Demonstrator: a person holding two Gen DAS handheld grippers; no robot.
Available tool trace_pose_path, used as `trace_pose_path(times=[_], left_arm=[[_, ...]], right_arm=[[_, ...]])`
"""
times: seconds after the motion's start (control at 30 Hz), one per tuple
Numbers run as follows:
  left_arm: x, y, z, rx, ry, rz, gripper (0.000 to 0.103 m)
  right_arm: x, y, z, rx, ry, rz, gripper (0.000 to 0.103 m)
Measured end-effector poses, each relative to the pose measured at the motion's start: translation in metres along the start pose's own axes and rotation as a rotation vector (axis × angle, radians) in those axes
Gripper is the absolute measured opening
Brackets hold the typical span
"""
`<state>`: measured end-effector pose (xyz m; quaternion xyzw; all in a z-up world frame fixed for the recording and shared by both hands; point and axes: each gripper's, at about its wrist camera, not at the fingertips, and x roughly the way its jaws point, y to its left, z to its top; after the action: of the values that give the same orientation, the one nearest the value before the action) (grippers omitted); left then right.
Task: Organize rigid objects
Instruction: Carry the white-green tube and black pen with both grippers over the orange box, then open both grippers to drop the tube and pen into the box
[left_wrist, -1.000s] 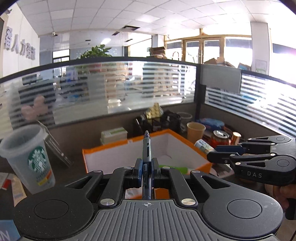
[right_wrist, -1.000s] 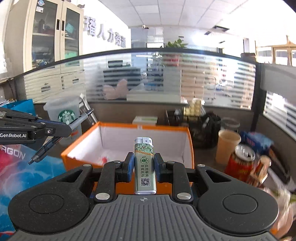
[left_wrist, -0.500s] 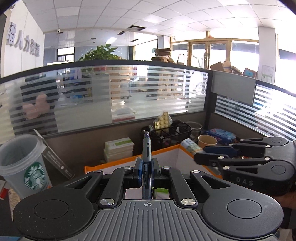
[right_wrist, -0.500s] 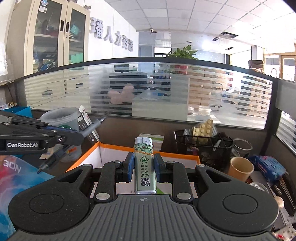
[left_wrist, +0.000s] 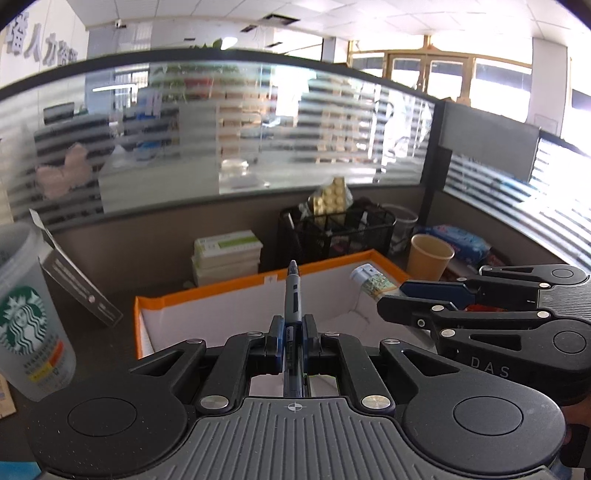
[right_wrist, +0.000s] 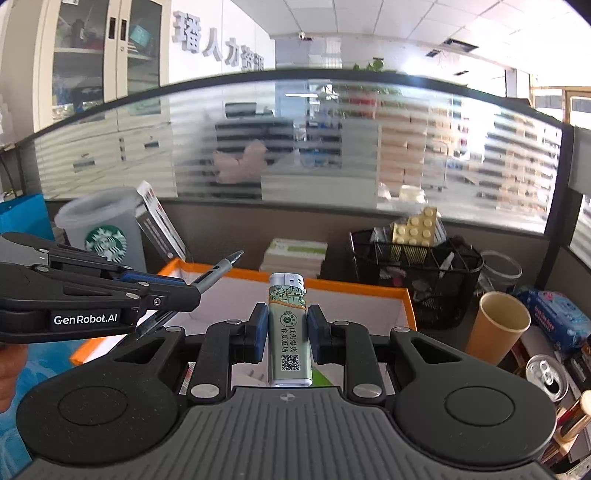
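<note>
Both wrist views looking forward and slightly down, side by side, close over the orange-rimmed box (left_wrist: 221, 295) (right_wrist: 354, 286), sharing the black mesh basket (left_wrist: 343, 236) (right_wrist: 417, 280) and paper cup (left_wrist: 430, 256) (right_wrist: 496, 321) beyond.

Open-plan office, cubicle workstation. Frosted striped glass partition (right_wrist: 332, 147), grid ceiling tiles (left_wrist: 369, 14), glazed filing cabinet (right_wrist: 92, 55), wall lettering (right_wrist: 218, 40). Cluttered tabletop (left_wrist: 155, 273) with wire-mesh organiser (right_wrist: 413, 273).

My box (right_wrist: 400, 295) sits mid-worktop; behind it the booklets (right_wrist: 295, 254), the basket (right_wrist: 417, 280) to their right, a paper cup (right_wrist: 496, 323) right of the box, a plastic cup (right_wrist: 103, 236) left.
</note>
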<state>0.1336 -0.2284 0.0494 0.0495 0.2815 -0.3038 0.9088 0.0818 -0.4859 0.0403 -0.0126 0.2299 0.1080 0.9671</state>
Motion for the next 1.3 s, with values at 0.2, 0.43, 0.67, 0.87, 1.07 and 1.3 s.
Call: trace_pose_path(times=[0.2, 0.43, 0.67, 0.87, 1.07, 1.3], left_arm=[[0.023, -0.003, -0.004, -0.013, 0.050, -0.004, 0.007], [0.047, -0.009, -0.014, -0.013, 0.112, 0.001, 0.007], [0.061, -0.010, -0.023, -0.011, 0.154, 0.019, 0.007], [0.068, -0.014, -0.027, 0.000, 0.180, 0.027, 0.007], [0.071, -0.016, -0.028, 0.004, 0.189, 0.029, 0.007], [0.070, -0.017, -0.030, 0.002, 0.205, 0.045, 0.007]], right_arm=[[0.021, -0.009, -0.012, 0.011, 0.056, -0.011, 0.021], [0.044, -0.016, -0.025, 0.002, 0.129, -0.039, 0.021], [0.057, -0.020, -0.033, -0.008, 0.178, -0.045, 0.021], [0.067, -0.018, -0.038, -0.022, 0.216, -0.046, 0.021], [0.071, -0.017, -0.040, -0.031, 0.233, -0.047, 0.021], [0.078, -0.016, -0.041, -0.063, 0.283, -0.067, 0.021]])
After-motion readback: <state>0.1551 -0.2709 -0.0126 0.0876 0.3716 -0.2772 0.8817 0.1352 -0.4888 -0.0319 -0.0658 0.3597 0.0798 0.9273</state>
